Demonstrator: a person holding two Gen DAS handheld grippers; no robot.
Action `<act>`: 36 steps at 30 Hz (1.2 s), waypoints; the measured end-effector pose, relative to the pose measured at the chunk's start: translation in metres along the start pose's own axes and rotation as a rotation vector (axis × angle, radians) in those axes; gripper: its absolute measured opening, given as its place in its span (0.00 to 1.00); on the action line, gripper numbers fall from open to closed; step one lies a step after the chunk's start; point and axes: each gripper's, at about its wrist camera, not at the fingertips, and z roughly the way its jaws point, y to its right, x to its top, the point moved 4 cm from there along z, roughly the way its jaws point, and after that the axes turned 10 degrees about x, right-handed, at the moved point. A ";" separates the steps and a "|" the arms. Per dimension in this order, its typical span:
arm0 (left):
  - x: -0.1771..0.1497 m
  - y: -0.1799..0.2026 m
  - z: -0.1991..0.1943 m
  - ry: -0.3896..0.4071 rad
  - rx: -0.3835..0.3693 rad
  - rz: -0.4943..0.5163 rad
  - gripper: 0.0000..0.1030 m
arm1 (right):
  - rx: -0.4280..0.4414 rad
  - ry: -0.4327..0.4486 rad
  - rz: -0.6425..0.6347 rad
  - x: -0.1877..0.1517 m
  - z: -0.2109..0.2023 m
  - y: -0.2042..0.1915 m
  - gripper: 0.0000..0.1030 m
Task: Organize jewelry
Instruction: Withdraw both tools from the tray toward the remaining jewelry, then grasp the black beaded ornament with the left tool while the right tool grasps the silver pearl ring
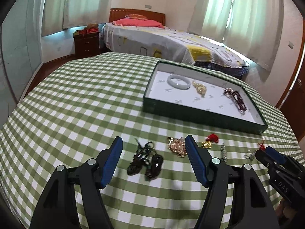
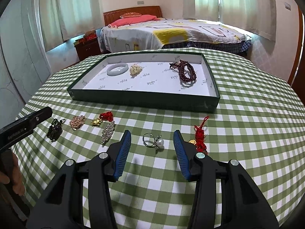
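A dark green tray with a white floor holds a pale jade bangle, a gold piece and dark red beads; it also shows in the left wrist view. My left gripper is open above a dark cord pendant, with a rose-gold piece by its right finger. My right gripper is open around a pearl ring. On the cloth lie a gold charm with a red knot, a crystal piece and a red-knot charm.
The table wears a green and white checked cloth. A bed and a wooden nightstand stand behind the table. Curtained windows line the far walls.
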 end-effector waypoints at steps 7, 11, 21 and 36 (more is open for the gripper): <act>-0.005 -0.008 0.011 -0.013 0.025 -0.008 0.64 | -0.005 -0.041 0.021 -0.001 0.017 0.007 0.44; -0.009 -0.011 0.017 -0.033 0.032 -0.015 0.64 | -0.010 -0.065 0.021 -0.003 0.026 0.009 0.44; -0.016 -0.014 0.023 -0.065 0.029 -0.014 0.64 | -0.032 -0.073 -0.016 -0.005 0.027 0.007 0.27; -0.028 -0.019 0.018 -0.098 0.009 -0.015 0.64 | 0.006 -0.053 -0.003 -0.012 0.013 0.001 0.27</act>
